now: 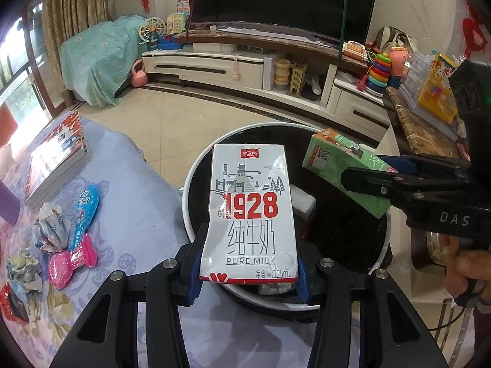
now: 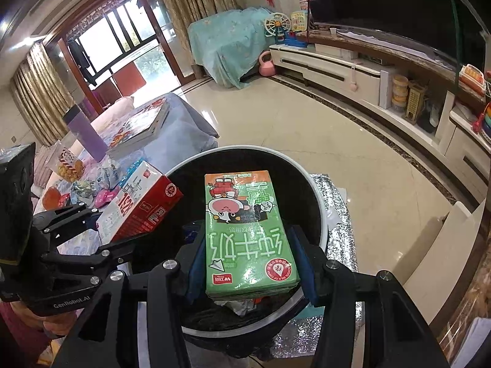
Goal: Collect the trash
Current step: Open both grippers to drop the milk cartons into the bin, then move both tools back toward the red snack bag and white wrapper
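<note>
Two gripped cartons (image 1: 250,214) (image 2: 250,233) over bin (image 1: 196,171)

We saw the blue floral-clothed table (image 1: 129,184) bearing stacked books (image 1: 58,159), crumpled wrappers (image 1: 52,230) and a purple bottle (image 2: 86,135).
</note>
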Demonstrator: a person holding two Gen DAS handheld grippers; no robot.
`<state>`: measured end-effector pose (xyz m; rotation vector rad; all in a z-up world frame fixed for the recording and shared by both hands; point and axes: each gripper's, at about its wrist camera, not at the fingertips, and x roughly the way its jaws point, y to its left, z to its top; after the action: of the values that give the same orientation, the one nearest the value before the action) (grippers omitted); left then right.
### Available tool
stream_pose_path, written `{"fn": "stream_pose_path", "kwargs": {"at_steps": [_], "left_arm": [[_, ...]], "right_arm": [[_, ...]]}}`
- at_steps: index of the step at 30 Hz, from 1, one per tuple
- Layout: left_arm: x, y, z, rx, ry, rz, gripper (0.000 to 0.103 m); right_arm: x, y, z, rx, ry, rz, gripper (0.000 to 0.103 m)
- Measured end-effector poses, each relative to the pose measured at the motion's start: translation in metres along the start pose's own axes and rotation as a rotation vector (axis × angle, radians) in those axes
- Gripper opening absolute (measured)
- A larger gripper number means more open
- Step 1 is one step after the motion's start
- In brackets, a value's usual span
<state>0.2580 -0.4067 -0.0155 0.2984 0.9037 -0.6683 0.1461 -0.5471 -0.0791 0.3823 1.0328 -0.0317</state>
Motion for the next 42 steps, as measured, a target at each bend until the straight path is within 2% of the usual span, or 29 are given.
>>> {"fn": "stream_pose_path", "kwargs": {"at_steps": [3,5,6,8,11,12,14,17,23,29,33,42], "left_arm": [[0.001,0.001,0.002,-0.018,-0.001,-0.006,0.048],[0.000,0.002,0.002,-0.030,-0.004,-0.015,0.058],[-0.002,0.003,0.002,-0.035,-0.010,-0.016,0.060],[-0.005,0.004,-0.001,-0.043,-0.025,-0.018,0.062],[-0.012,0.011,-0.010,-0.068,-0.041,-0.020,0.062],[-0.015,0.014,-0.015,-0.082,-0.047,-0.023,0.062],[-0.022,0.021,-0.028,-0.109,-0.058,-0.024,0.065],[-0.034,0.035,-0.053,-0.144,-0.072,-0.035,0.066],[-0.065,0.064,-0.110,-0.248,-0.099,0.017,0.066],[-0.100,0.101,-0.160,-0.344,-0.116,0.095,0.067],[-0.120,0.123,-0.183,-0.411,-0.127,0.139,0.067],[-0.155,0.169,-0.223,-0.547,-0.132,0.234,0.067]], "right_arm": [[0.001,-0.004,0.002,0.021,0.001,0.013,0.053],[-0.001,-0.008,0.002,0.042,-0.003,0.028,0.053],[-0.002,-0.008,0.002,0.046,-0.009,0.023,0.053],[-0.007,-0.009,0.002,0.057,-0.024,0.022,0.059],[-0.012,-0.008,0.000,0.073,-0.037,0.029,0.063],[-0.015,-0.007,-0.001,0.074,-0.043,0.034,0.064],[-0.021,-0.002,-0.005,0.078,-0.058,0.042,0.074],[-0.026,0.011,-0.011,0.078,-0.076,0.060,0.079],[-0.022,0.050,-0.027,0.076,-0.072,0.118,0.087],[-0.006,0.105,-0.038,0.020,-0.055,0.188,0.087],[0.006,0.142,-0.043,-0.034,-0.036,0.218,0.088],[0.039,0.198,-0.053,-0.106,-0.003,0.254,0.088]]}}
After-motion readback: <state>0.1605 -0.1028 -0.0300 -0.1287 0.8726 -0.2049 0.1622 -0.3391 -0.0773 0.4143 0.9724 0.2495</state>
